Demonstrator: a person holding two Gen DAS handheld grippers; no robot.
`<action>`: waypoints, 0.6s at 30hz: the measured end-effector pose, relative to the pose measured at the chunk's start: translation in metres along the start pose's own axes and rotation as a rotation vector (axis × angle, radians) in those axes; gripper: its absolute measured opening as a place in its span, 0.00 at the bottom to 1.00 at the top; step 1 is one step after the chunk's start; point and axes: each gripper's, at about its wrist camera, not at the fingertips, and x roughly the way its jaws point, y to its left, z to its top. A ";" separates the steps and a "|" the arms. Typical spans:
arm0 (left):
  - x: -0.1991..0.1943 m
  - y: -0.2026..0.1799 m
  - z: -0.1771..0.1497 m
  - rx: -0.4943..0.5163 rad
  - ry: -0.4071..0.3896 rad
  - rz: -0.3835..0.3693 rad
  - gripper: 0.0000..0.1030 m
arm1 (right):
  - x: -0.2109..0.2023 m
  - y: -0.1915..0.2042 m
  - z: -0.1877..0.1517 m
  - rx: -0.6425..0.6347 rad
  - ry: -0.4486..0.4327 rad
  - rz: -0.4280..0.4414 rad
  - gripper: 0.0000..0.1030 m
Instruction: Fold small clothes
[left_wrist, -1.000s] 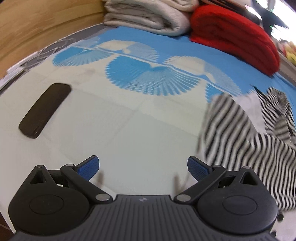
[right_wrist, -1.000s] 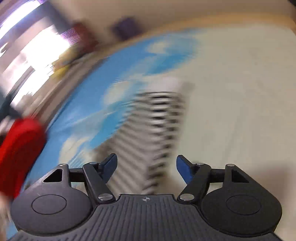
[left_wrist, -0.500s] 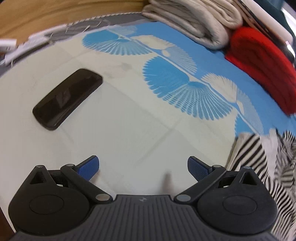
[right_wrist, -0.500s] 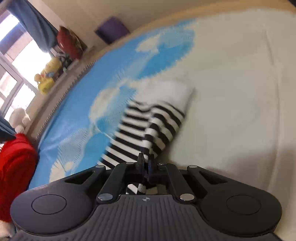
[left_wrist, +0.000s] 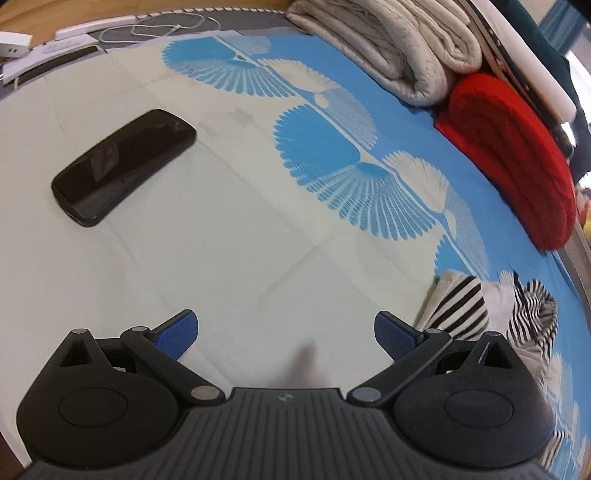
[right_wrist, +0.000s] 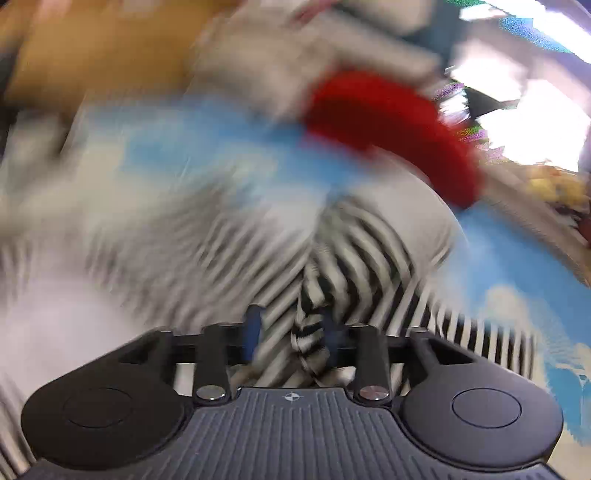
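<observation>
Striped cloth filled the right wrist view: the garment (right_wrist: 354, 254) lay bunched on the bed (right_wrist: 517, 266), with a twisted fold of it running up between the fingers of the right gripper (right_wrist: 295, 336). Its jaws were opening, partly apart, and through the blur I could not tell whether the pads still pressed on the fold.

In the left wrist view the left gripper (left_wrist: 286, 332) stood wide open with nothing in it, over bare pale sheet. The garment (left_wrist: 480, 314) sat at the lower right of that frame, just beside the right-hand finger. A phone (left_wrist: 122, 170) lay at the upper left, and a red blanket (left_wrist: 513, 155) and a beige one (left_wrist: 399, 48) at the upper right.

To do this step well, I judged the right hand should slow, let the fold drop flat rather than fling it, and the left should come across to pin or take an edge so the cloth could be spread before folding.

Half a second earlier the right jaws had been clamped tight on the fold and that view was sharp; now it was smeared and showed the red blanket (right_wrist: 391, 129) ahead. The left view had changed little.
</observation>
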 end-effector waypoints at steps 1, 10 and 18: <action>-0.001 -0.002 -0.001 0.013 0.005 -0.016 0.99 | 0.007 0.011 -0.011 -0.044 0.059 -0.003 0.47; -0.019 -0.046 -0.022 0.196 -0.057 -0.150 0.99 | -0.055 -0.072 -0.005 0.451 0.045 -0.146 0.62; -0.014 -0.118 -0.081 0.459 -0.135 -0.168 0.99 | -0.054 -0.134 -0.044 0.797 0.046 -0.354 0.56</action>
